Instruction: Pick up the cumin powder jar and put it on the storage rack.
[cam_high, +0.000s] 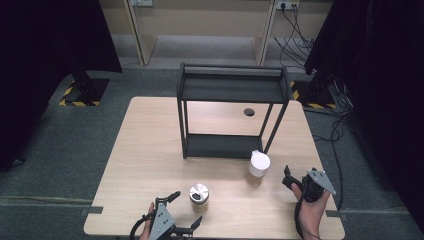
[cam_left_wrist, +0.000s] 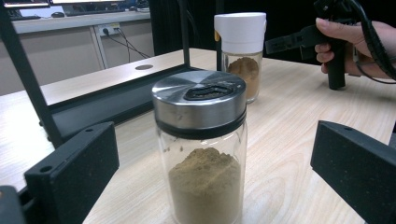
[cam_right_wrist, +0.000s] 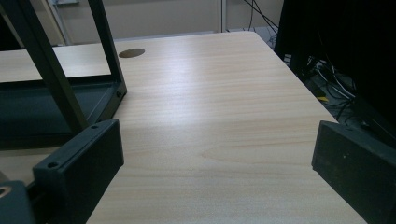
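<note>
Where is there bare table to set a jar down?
The table's whole left part, left of the black rack, is bare, as is the right strip beside the rack. It is crowded in front, around the steel-lidded jar and white-capped jar.

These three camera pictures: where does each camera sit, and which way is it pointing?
High view: above the person's side, looking forward and down on the table and black rack; both hands hold grippers.
Left gripper view: rides the left gripper, facing the steel-lidded jar; the other hand shows.
Right gripper view: rides the right gripper, facing bare tabletop.
Shared: the rack.
</note>
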